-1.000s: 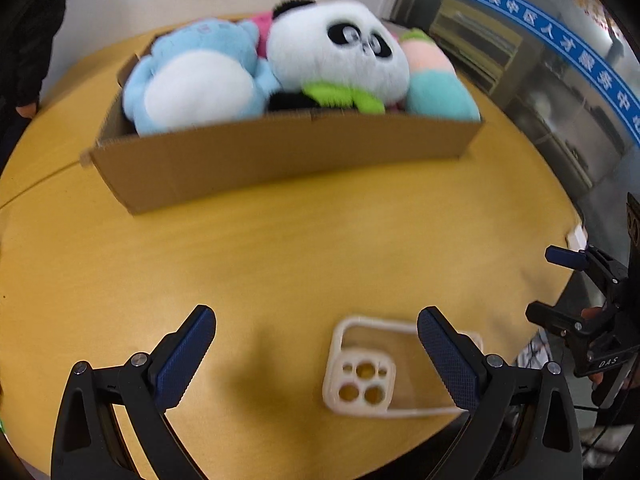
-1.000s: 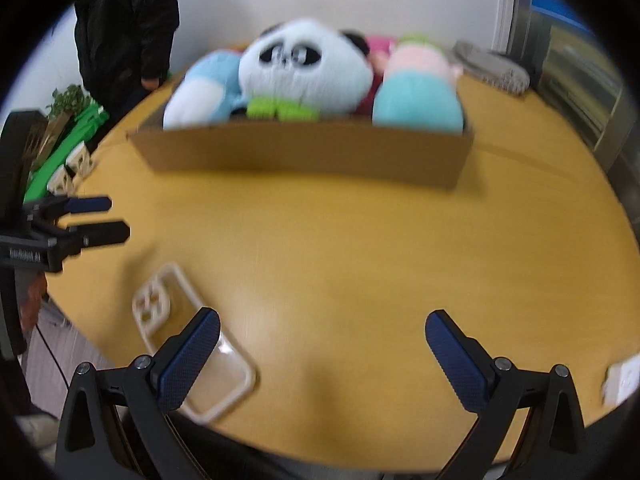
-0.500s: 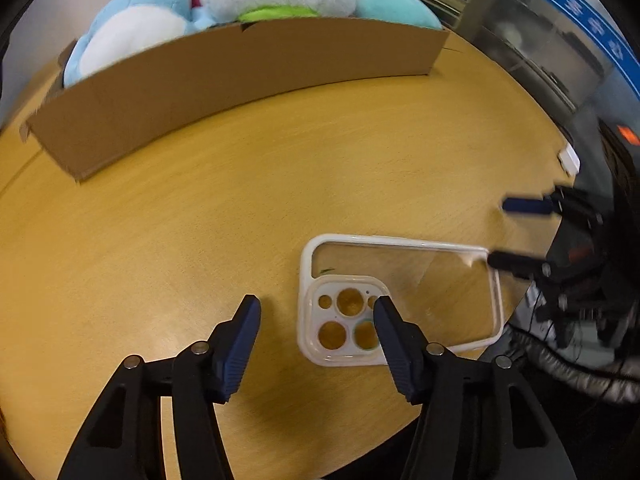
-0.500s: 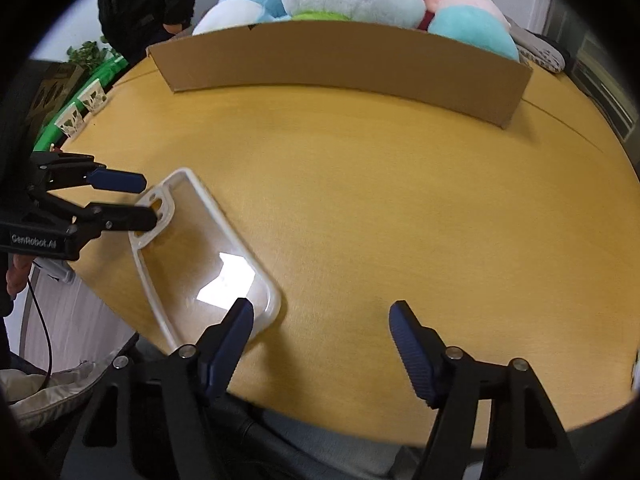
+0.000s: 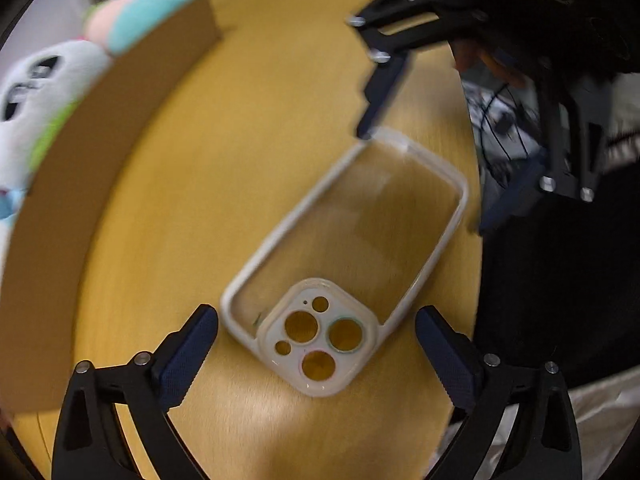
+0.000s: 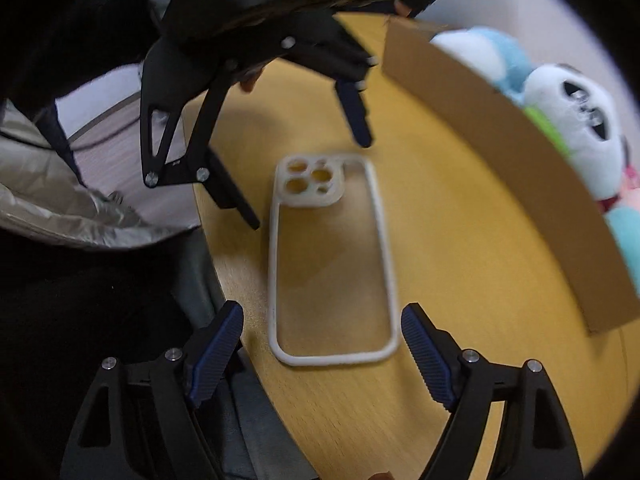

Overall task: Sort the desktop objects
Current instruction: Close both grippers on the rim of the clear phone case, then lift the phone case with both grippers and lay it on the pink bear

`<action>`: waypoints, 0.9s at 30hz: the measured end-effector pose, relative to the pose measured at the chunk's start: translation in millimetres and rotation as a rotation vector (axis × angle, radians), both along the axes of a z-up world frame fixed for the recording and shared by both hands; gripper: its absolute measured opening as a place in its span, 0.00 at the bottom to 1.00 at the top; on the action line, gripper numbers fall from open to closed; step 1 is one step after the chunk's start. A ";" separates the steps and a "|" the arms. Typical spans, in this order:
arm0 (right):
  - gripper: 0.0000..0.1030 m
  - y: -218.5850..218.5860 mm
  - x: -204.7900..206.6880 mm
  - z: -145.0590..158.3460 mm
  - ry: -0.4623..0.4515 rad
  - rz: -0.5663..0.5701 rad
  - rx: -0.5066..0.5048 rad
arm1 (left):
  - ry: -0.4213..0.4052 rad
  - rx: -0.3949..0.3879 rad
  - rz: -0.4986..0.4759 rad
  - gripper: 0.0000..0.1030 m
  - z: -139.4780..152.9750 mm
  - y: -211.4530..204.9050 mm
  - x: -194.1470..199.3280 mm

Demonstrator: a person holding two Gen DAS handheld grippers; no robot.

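Left wrist view: clear phone case (image 5: 352, 256) flat on round wooden table (image 5: 256, 128) near its edge, camera-cutout end between the spread fingers of left gripper (image 5: 316, 344), no contact. Right gripper (image 5: 420, 160) at the far end, also spread. Cardboard box (image 5: 100, 168) of plush toys (image 5: 44, 80) at left.

Right wrist view: case's plain end sits between the right gripper's parted fingers, untouched.
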State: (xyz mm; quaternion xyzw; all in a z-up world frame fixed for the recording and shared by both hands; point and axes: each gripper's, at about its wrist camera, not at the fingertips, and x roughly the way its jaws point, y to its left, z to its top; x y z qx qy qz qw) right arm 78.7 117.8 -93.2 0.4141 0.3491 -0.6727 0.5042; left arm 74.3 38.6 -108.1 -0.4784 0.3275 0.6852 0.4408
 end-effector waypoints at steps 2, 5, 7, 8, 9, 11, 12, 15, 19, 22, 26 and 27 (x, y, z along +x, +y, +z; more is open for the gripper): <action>0.83 0.0 -13.7 -4.7 -0.055 -0.009 -0.002 | -0.018 -0.004 -0.043 0.97 -4.0 2.0 -4.8; 0.81 -1.6 -24.4 -2.3 -0.062 0.033 0.030 | -0.037 -0.010 -0.098 0.89 -6.9 4.2 -10.6; 0.76 -1.8 -30.2 0.3 -0.066 0.074 0.053 | -0.042 -0.024 -0.130 0.85 -5.4 4.3 -14.1; 0.76 -2.0 -33.7 1.4 -0.066 0.098 0.068 | -0.042 -0.029 -0.140 0.83 -5.1 5.3 -15.0; 0.75 -2.0 -36.3 2.6 -0.063 0.121 0.079 | -0.042 -0.034 -0.150 0.83 -4.9 6.4 -16.0; 0.75 -1.4 -40.6 6.0 -0.051 0.166 0.097 | -0.040 -0.042 -0.163 0.81 -4.0 8.0 -17.0; 0.75 -0.5 -43.0 9.8 -0.041 0.189 0.102 | -0.032 -0.039 -0.164 0.81 -0.9 8.4 -18.1; 0.75 3.0 -57.5 30.8 -0.018 0.244 0.115 | -0.008 -0.013 -0.157 0.80 17.5 8.1 -24.8; 0.75 4.4 -89.7 72.6 0.032 0.326 0.134 | 0.065 -0.018 -0.170 0.78 57.1 6.8 -42.8; 0.75 2.5 -118.0 105.6 0.086 0.377 0.147 | 0.128 -0.058 -0.189 0.78 92.8 4.8 -70.4; 0.75 -1.5 -168.4 154.4 0.168 0.414 0.142 | 0.173 -0.083 -0.173 0.78 138.2 -23.9 -126.4; 0.75 -4.5 -187.7 163.8 0.180 0.415 0.138 | 0.184 -0.087 -0.166 0.78 149.8 -31.8 -148.3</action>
